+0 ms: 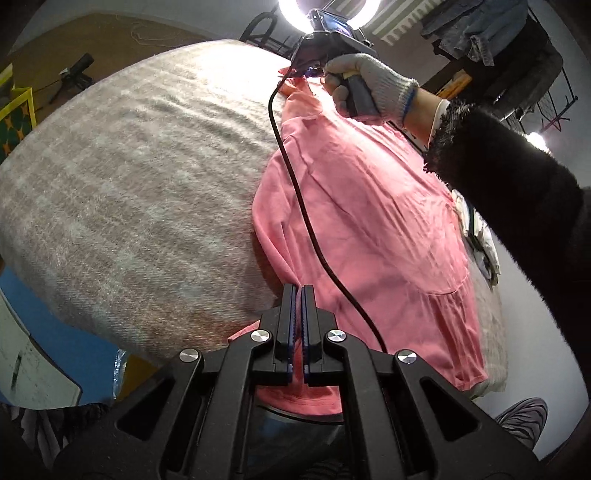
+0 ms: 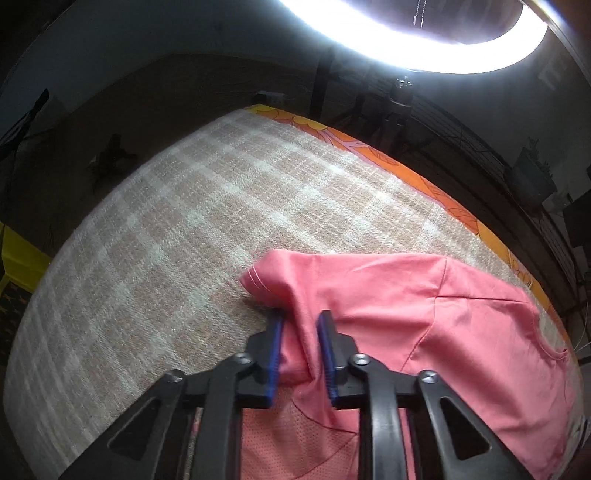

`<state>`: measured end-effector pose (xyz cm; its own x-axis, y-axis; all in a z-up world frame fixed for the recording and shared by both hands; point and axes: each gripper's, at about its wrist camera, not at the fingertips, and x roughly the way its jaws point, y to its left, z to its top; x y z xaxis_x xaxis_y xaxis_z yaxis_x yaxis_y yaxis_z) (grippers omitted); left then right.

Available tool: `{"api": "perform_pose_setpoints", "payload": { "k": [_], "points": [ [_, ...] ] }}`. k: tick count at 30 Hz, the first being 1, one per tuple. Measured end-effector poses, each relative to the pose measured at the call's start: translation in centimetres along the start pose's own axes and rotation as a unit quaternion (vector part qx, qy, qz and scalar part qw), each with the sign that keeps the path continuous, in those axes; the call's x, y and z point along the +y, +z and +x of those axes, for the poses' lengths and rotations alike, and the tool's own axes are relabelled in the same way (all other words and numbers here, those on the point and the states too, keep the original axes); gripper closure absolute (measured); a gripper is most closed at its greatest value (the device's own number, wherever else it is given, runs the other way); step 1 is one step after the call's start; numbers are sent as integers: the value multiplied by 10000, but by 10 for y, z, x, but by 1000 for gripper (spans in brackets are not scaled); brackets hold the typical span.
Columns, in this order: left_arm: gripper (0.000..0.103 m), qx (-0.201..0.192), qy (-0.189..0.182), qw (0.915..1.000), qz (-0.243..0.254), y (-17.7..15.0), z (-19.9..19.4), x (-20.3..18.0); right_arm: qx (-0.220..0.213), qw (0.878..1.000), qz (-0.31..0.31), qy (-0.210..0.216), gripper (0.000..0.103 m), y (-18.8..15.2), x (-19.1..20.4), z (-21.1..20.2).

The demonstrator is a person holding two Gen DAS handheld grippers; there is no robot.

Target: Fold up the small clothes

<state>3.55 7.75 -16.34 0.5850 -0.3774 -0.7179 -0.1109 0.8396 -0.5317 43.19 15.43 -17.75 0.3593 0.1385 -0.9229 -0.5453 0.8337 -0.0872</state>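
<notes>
A pink garment (image 1: 362, 206) lies spread on a beige checked blanket (image 1: 140, 177). My left gripper (image 1: 298, 291) is shut at the garment's near edge, its jaws pressed together on the pink hem. My right gripper (image 2: 300, 321) stands partly open around a bunched fold of the pink garment (image 2: 424, 306) near its sleeve end; the cloth passes between its jaws. In the left wrist view the right gripper (image 1: 314, 70) shows at the garment's far end, held by a gloved hand (image 1: 369, 85), with a black cable (image 1: 295, 184) trailing across the cloth.
The blanket (image 2: 166, 229) covers a table with an orange patterned edge (image 2: 406, 166). A ring light (image 2: 424, 40) hangs above. White items (image 1: 480, 240) lie at the table's right edge. Clothes hang on a rack (image 1: 480, 29) behind. A shoe (image 1: 524, 417) shows on the floor.
</notes>
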Motion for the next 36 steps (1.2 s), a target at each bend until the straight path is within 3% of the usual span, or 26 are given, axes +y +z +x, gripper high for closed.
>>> {"api": "perform_pose_setpoints", "payload": {
  "k": [4,9,17,21,26,29,31,33,36],
  "points": [
    [103,-66,-115,9998,116,2,-6,-10,-134,9998,143,39,102,-2,-13,-10],
    [103,-92,-305,9981,530,1,-9,-37,-476,9950,667,563,102,-9,-49,-41],
    [103,49,-692,9885,1342,-10,-2,-102,-1120,9724,1636,1233,102,-49,-136,-90],
    [103,322,-807,9819,1682,-21,12,-128,-1153,9602,2187,1302,102,-83,-191,-86],
    [103,590,-748,9764,1938,-26,26,-146,-921,9549,2616,1060,101,-119,-238,-74],
    [103,698,-710,9747,1999,-27,31,-149,-774,9532,2794,860,90,-130,-254,-67],
    [103,786,-724,9729,2052,-29,34,-151,-742,9555,2778,656,65,-135,-260,-70],
    [103,864,-773,9704,2118,-35,36,-150,-737,9582,2733,424,62,-142,-266,-76],
    [103,1000,-830,9639,2326,-43,35,-154,-755,9591,2699,408,60,-152,-273,-87]
  ]
}}
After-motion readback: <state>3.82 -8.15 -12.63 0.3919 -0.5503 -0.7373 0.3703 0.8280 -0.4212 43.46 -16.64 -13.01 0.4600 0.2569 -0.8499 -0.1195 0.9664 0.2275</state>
